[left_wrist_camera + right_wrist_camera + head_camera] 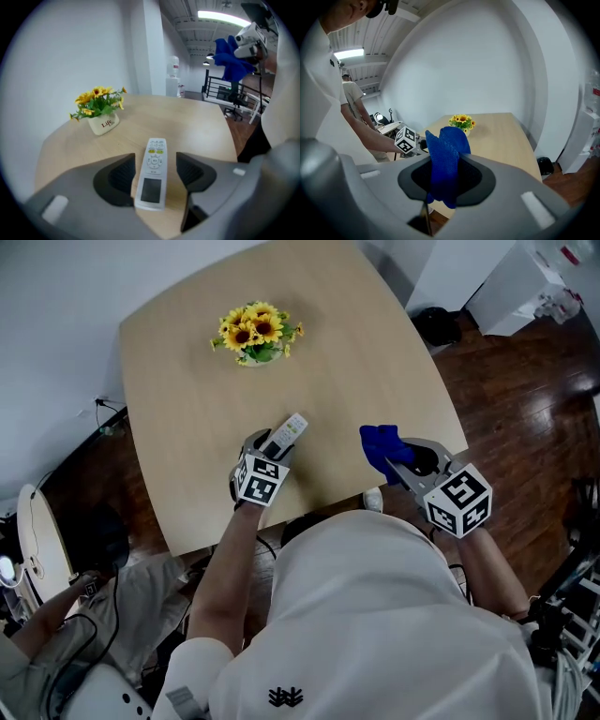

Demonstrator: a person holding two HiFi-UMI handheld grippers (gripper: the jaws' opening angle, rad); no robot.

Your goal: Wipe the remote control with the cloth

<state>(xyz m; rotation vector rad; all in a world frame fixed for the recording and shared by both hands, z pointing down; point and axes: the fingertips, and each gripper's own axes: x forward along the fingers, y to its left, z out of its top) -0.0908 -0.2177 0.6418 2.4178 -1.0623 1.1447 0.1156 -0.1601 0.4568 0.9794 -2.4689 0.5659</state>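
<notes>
Pinching a crumpled blue cloth [379,444], the right gripper [447,176] hangs over the pale wooden table [375,352], while the left gripper [155,161] has its jaws spread around a white remote control [292,427].

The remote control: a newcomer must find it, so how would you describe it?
On the pale wooden table, look near the person's edge. The remote control lies between the left gripper's open jaws: a slim white bar with buttons and a screen, unlike the blue cloth.
</notes>
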